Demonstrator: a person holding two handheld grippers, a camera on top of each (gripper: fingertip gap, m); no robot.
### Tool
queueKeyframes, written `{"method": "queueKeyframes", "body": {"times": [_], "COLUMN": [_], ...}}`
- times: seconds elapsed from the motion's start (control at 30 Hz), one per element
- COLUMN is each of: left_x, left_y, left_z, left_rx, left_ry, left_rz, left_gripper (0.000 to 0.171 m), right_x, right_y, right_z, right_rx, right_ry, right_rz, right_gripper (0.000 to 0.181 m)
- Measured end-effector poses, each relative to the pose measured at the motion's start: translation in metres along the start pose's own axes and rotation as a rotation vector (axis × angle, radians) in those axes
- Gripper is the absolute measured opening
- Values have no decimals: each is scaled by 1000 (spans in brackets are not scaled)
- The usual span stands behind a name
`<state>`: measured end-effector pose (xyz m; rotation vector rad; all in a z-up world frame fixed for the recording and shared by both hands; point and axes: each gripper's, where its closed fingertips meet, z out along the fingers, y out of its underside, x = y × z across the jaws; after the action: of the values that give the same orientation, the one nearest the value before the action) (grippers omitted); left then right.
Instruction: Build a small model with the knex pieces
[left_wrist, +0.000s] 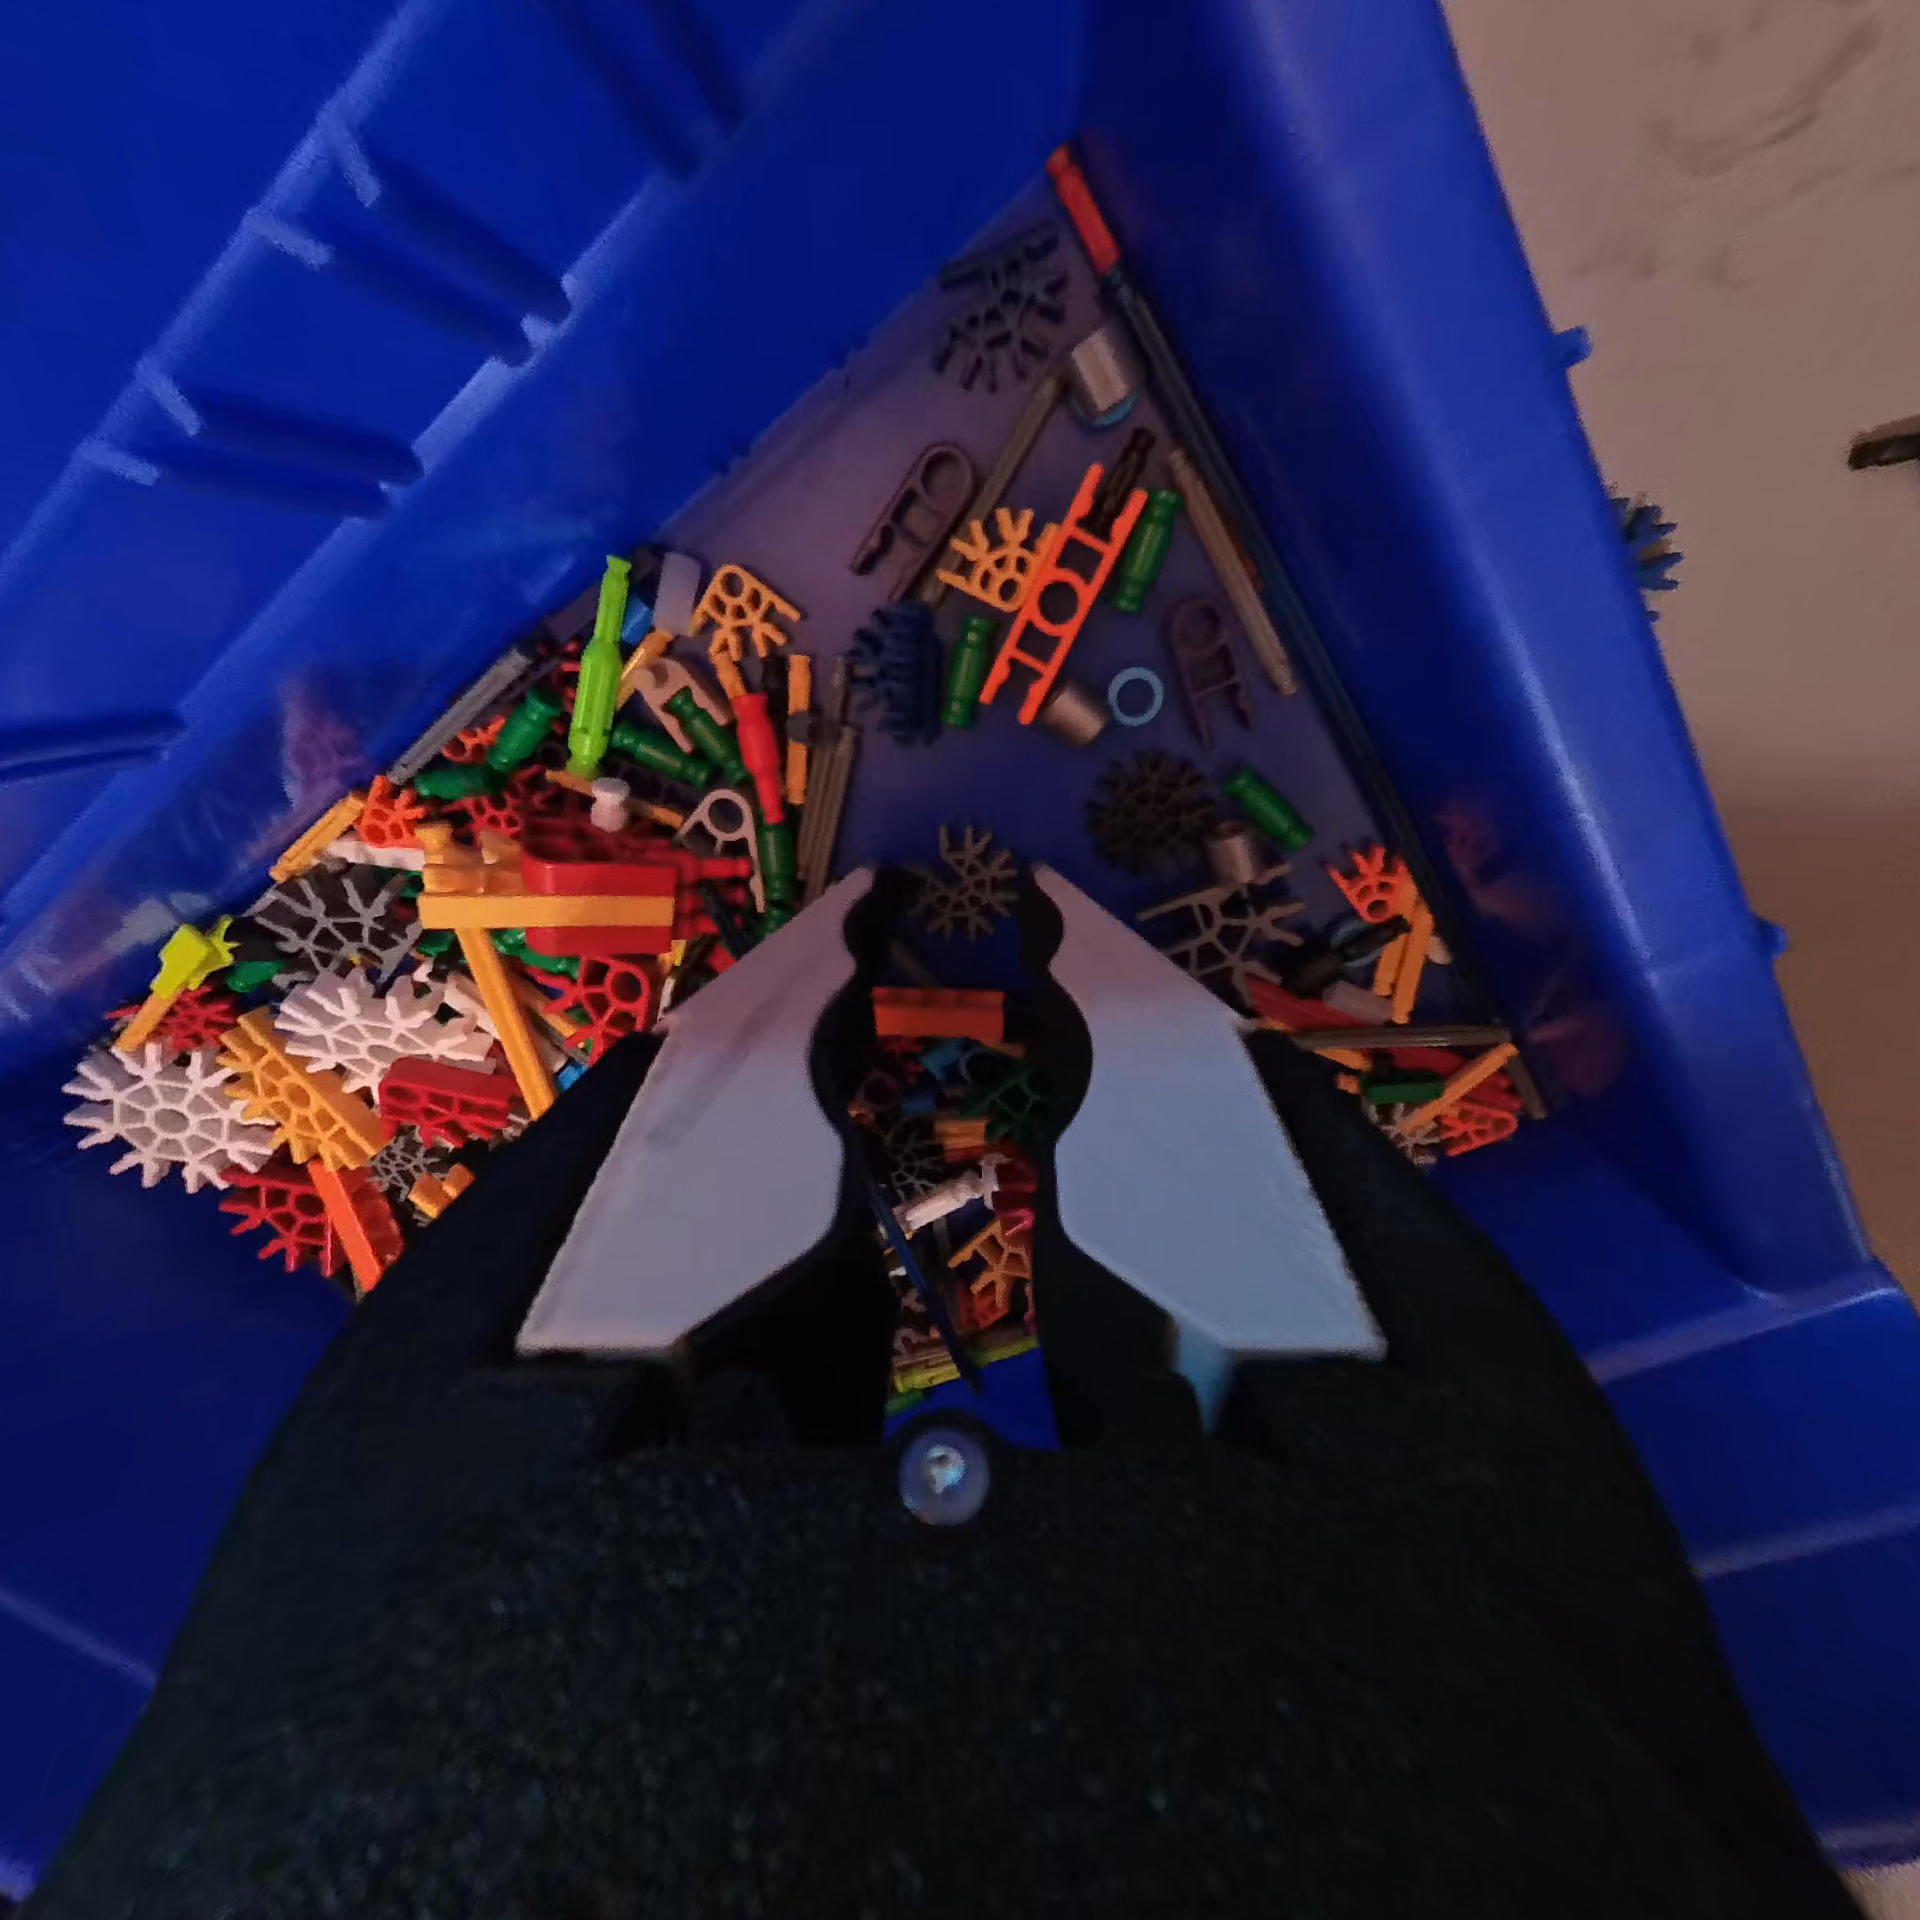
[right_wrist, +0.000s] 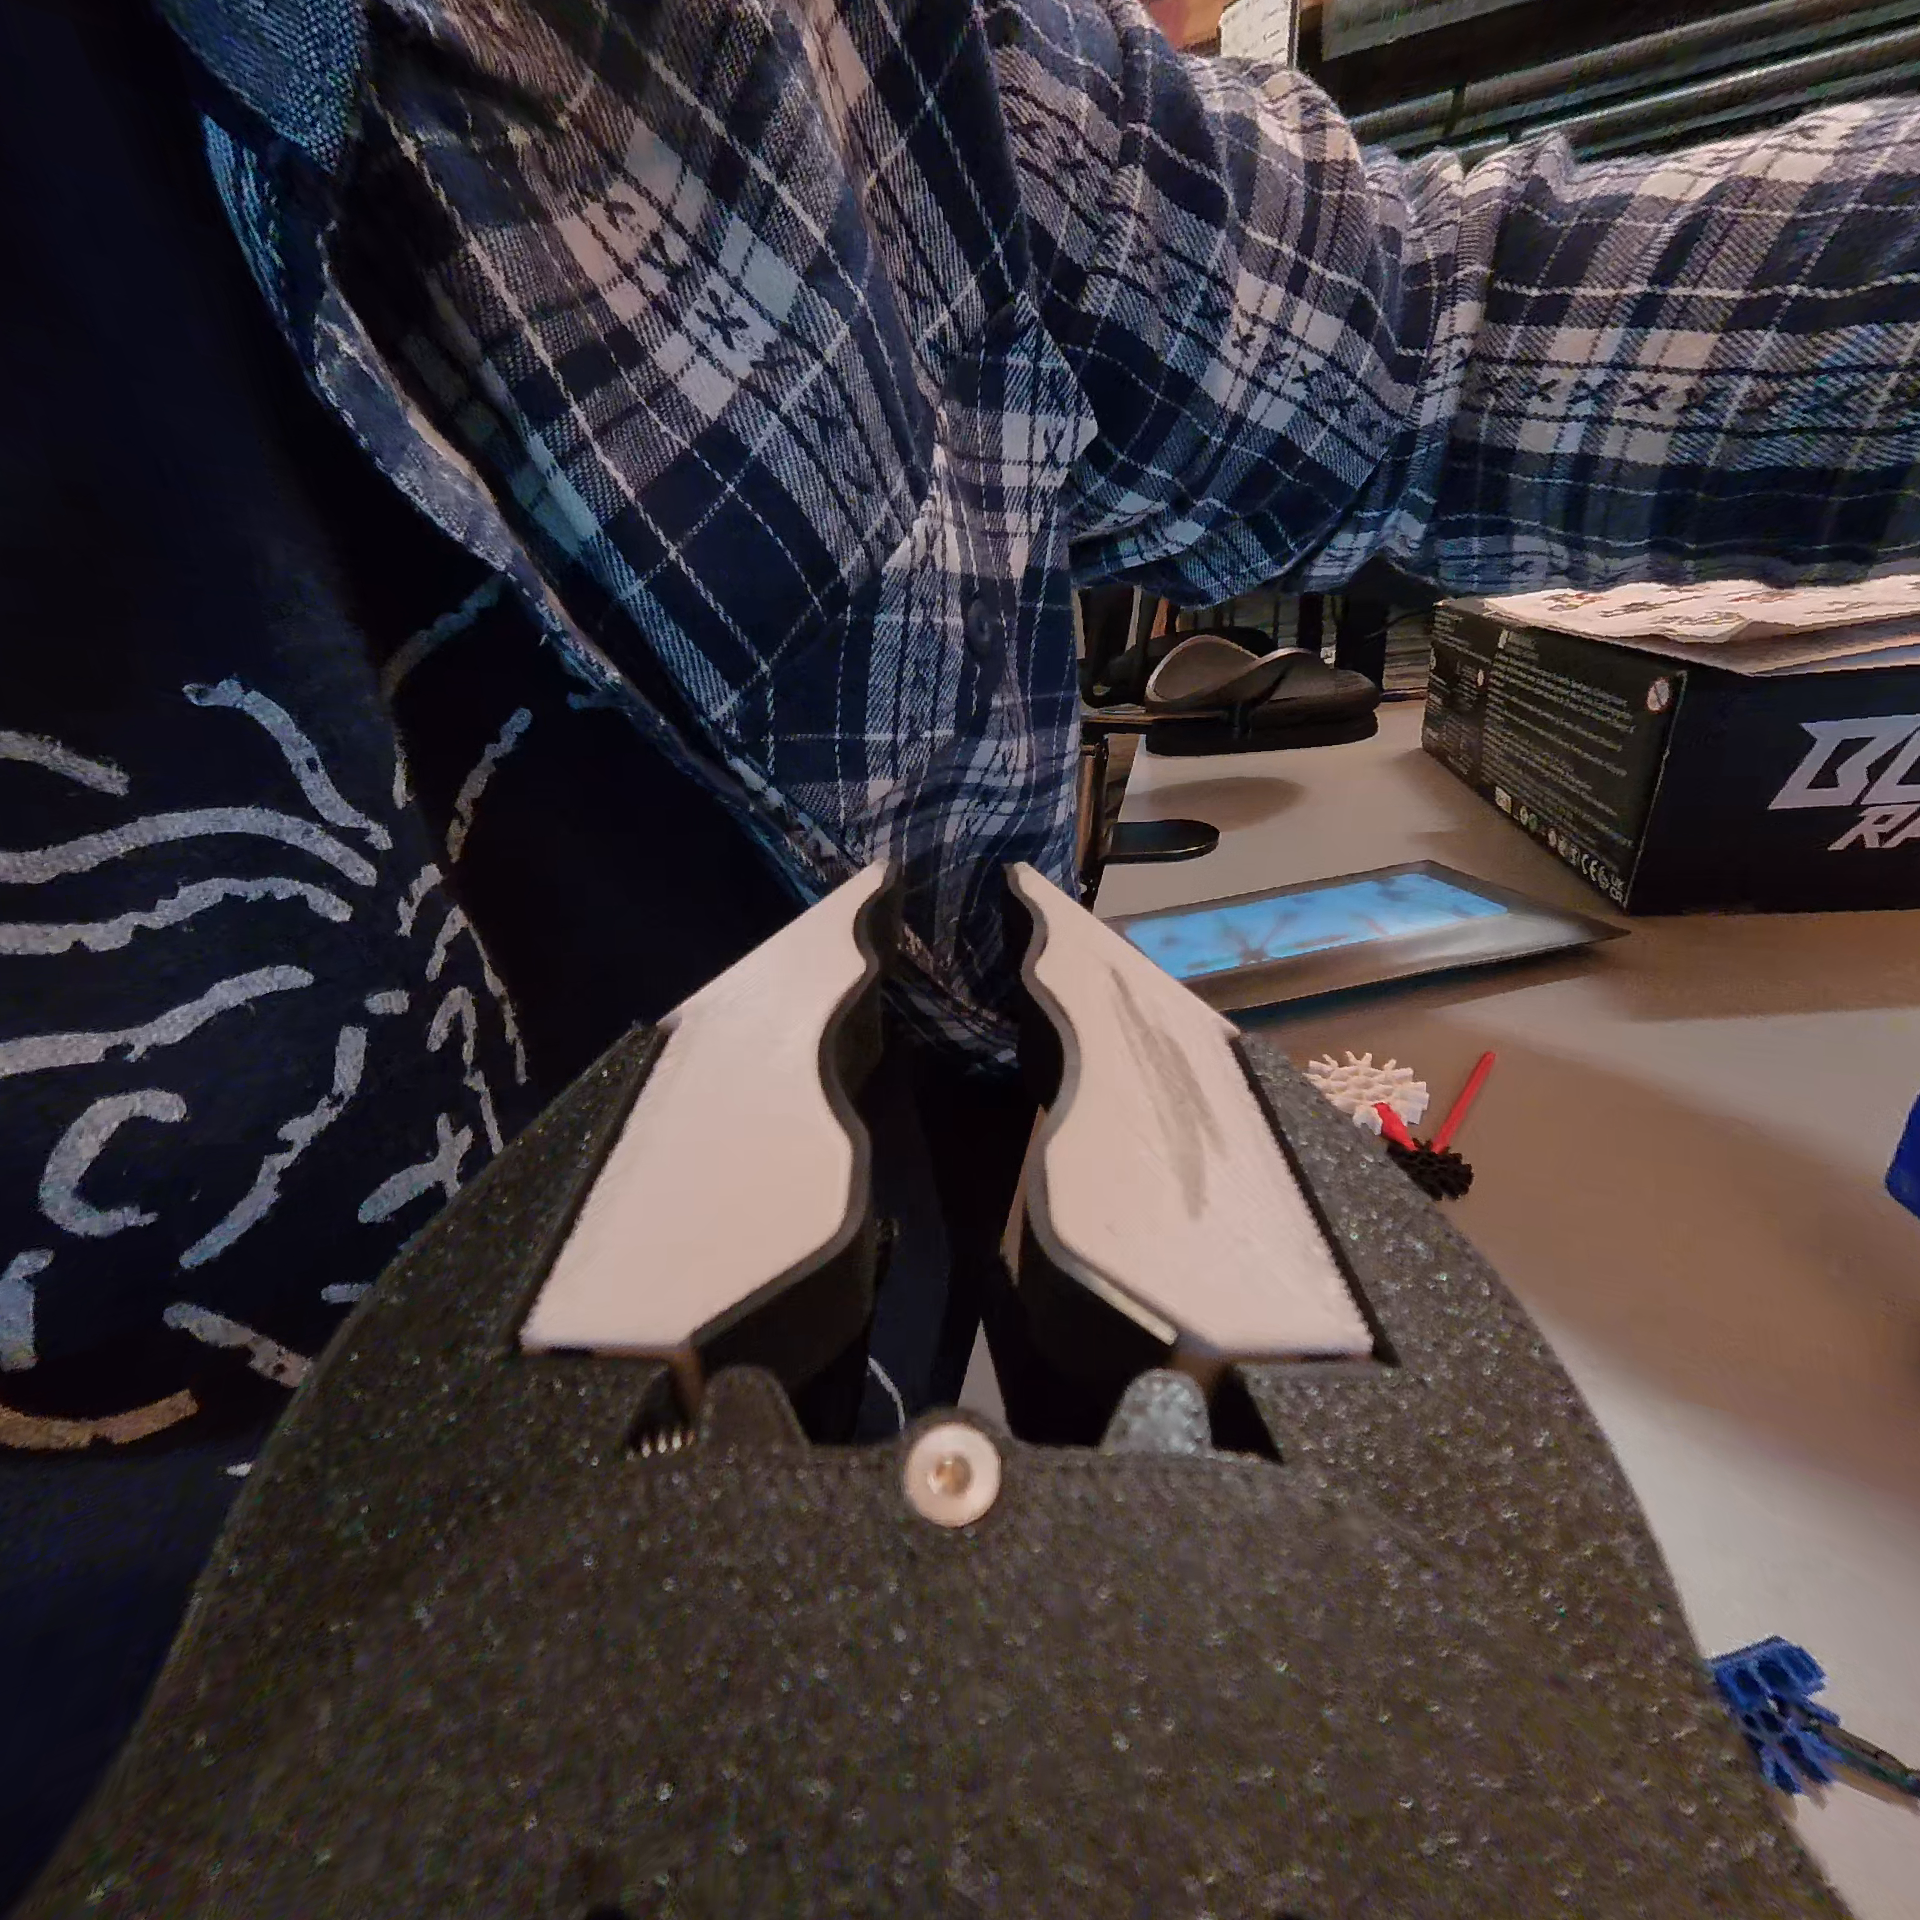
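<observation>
Over bin, L side: left gripper (left_wrist: 954, 883) is hanging above blue plastic bin (left_wrist: 1382, 436), jaws standing apart w/ a gap, nothing between them.
Bin contents: loose construction-toy pcs are lying on bin floor – rods, connectors, snowflake wheels, mixed colours; heaped thick at left, thinner toward far corner.
Nearest to L tips: dark snowflake connector (left_wrist: 966, 883) is showing right betw. the tips, lower down on bin floor; contact – can't tell.
Other pcs: orange ladder pc (left_wrist: 1070, 592) is lying near far corner; white snowflake wheel (left_wrist: 156, 1117) is sitting at left edge of heap; red block (left_wrist: 597, 902) is resting on heap, yellow rod across it.
R side: right gripper (right_wrist: 951, 883) is pointing at person's plaid shirt (right_wrist: 779, 364), jaws apart, narrow gap, holding nothing; shirt hem is showing betw. the tips, touching or not – can't tell.
Desk: desk (right_wrist: 1558, 1247) is carrying a flat tablet w/ lit blue screen (right_wrist: 1340, 925), black printed box (right_wrist: 1662, 758) behind it.
Loose on desk: white snowflake pc (right_wrist: 1366, 1086), red rod (right_wrist: 1460, 1096), small black connector (right_wrist: 1439, 1169) are lying close together right of R gripper; blue connector (right_wrist: 1771, 1704) is lying near bottom right.
</observation>
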<state>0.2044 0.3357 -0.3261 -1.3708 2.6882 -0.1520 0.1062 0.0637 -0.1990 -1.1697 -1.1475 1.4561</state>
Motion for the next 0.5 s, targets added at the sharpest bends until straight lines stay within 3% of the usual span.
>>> {"method": "queueKeyframes", "body": {"times": [0.1, 0.2, 0.5], "left_x": [11, 4, 12], "left_y": [-11, -4, -8], "left_z": [-7, -10, 0], "left_rx": [70, 37, 21], "left_ry": [26, -18, 35], "left_rz": [3, -18, 17], "left_gripper": [19, 31, 25], "right_x": [0, 1, 1], "right_y": [0, 0, 0], "right_z": [0, 0, 0], "right_rx": [-1, -1, -2], "right_ry": [-1, -1, -1], "right_rz": [0, 1, 1], "right_gripper": [19, 19, 19]}}
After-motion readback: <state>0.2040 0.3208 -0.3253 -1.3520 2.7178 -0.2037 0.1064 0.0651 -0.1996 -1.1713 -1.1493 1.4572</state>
